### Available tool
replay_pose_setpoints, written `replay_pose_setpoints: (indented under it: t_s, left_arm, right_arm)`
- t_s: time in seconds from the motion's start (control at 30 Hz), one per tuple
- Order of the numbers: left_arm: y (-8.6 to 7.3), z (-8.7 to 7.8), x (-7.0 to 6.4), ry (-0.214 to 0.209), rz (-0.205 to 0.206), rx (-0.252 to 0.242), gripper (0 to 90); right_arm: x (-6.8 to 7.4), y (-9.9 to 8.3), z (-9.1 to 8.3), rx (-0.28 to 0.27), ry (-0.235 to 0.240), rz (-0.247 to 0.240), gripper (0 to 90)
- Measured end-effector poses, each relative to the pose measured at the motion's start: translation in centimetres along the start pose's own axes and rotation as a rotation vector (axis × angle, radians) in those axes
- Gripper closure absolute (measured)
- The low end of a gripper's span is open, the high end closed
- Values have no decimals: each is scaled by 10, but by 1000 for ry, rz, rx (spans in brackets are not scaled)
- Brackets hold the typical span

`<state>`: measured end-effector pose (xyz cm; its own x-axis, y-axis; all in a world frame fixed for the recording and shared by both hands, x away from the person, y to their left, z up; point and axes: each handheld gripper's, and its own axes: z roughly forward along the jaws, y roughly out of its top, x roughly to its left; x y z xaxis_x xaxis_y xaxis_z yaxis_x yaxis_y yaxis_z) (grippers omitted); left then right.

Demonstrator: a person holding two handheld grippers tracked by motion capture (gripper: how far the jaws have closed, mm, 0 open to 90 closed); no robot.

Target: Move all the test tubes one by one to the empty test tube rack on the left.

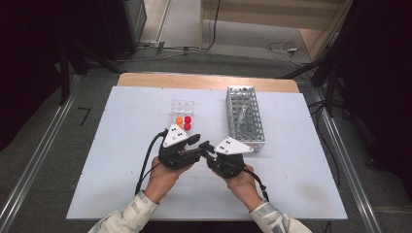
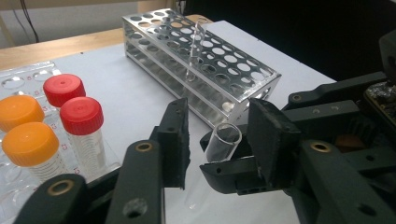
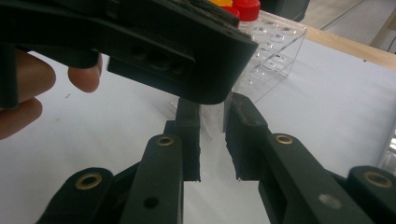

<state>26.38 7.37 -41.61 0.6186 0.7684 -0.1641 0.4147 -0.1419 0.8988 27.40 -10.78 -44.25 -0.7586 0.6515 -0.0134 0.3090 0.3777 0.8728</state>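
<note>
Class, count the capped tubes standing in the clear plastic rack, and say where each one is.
4. Two red-capped tubes, rear and front, stand beside two orange-capped tubes, rear and front, in the clear rack. None looks hidden.

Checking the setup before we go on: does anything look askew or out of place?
One thing: a glass tube in the metal rack leans at a slant rather than standing upright. Another tube, held in the right gripper, sits between the left gripper's open jaws.

My high view looks down across the white-topped desk (image 1: 121, 160); both tong cameras sit close, facing each other — sharing the clear glass tube (image 2: 223, 142) between them.
</note>
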Motion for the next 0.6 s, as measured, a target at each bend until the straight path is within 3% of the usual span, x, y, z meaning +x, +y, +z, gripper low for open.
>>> replay_pose_setpoints:
  t_s: [0.6]
  left_arm:
    - [-3,3,-2,-12,17,18,734]
  right_arm:
    - [2,1,-1,-10,-2,-10,730]
